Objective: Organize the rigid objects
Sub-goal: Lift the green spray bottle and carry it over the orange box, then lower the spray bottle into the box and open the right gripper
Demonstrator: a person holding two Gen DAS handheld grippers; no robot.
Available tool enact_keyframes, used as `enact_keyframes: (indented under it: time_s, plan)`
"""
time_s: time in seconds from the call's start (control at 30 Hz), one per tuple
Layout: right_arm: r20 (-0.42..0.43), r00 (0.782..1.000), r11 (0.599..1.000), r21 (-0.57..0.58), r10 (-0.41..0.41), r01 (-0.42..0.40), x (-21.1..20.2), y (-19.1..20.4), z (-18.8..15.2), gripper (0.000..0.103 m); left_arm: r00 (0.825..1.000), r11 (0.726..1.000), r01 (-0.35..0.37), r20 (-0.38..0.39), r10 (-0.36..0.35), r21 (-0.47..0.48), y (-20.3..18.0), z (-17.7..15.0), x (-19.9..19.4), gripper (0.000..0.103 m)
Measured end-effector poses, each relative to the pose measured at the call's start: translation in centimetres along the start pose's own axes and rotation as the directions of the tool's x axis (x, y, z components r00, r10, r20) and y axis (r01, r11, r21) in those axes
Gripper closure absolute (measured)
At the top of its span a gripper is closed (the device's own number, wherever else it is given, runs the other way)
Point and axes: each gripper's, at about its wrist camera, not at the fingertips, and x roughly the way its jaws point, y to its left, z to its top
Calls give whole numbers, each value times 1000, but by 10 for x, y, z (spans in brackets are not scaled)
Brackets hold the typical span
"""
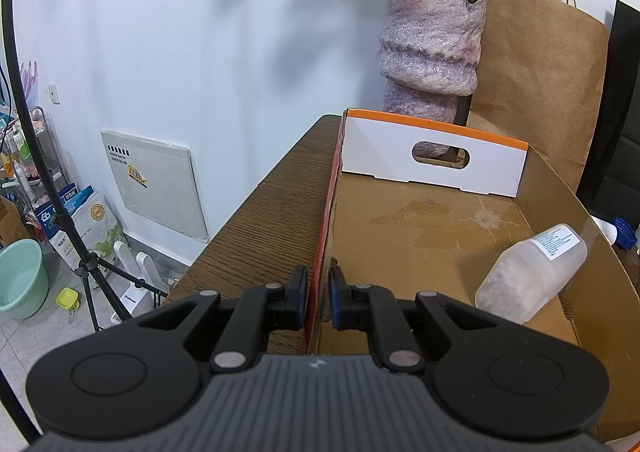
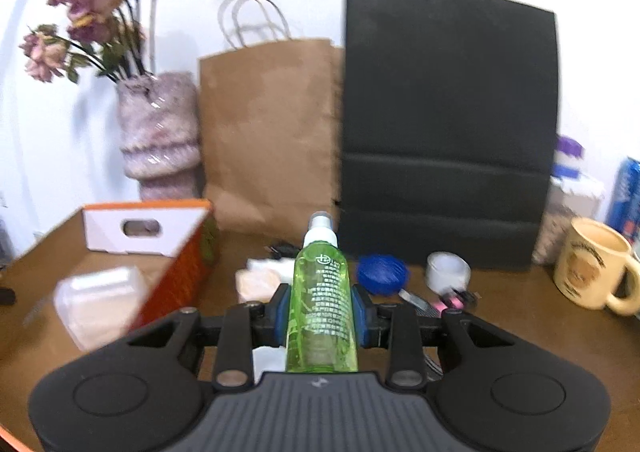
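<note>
My left gripper [image 1: 319, 294] is shut on the left wall of the open cardboard box [image 1: 325, 219], one finger outside and one inside. A translucent white container [image 1: 530, 272] with a label lies on its side in the box; it also shows in the right wrist view [image 2: 100, 302]. My right gripper [image 2: 322, 312] is shut on a green spray bottle [image 2: 322, 304] with a white nozzle, held above the table to the right of the box [image 2: 176, 284].
On the wooden table [image 2: 520, 332] lie a blue round lid [image 2: 382, 274], a white tape roll [image 2: 446, 270], a cream mug [image 2: 596, 272] and small items. A vase [image 2: 160, 131], a brown paper bag [image 2: 272, 131] and a black bag [image 2: 448, 131] stand behind.
</note>
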Motion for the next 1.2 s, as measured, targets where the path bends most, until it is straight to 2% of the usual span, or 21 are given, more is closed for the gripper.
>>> enact_keyframes:
  time_s: [0.23, 0.5, 0.77, 0.93, 1.2]
  plan:
    - [50, 994, 995, -30, 99, -97, 5, 39, 22, 72, 1000, 1000, 0, 0, 0, 0, 0, 0, 0, 91]
    - [74, 974, 977, -44, 213, -210, 12, 92, 50, 72, 1000, 1000, 0, 1, 0, 1, 0, 0, 0, 91]
    - [1, 956, 952, -86, 294, -292, 30, 142, 62, 73, 1000, 1000, -1, 2, 1, 4, 1, 0, -1, 91]
    - [-49, 940, 930, -134, 338, -342, 35, 164, 57, 73, 1000, 1000, 0, 2, 0, 6, 2, 0, -1, 91]
    - [-95, 939, 930, -134, 331, -342, 47, 169, 48, 72, 1000, 1000, -1, 3, 1, 7, 1, 0, -1, 91]
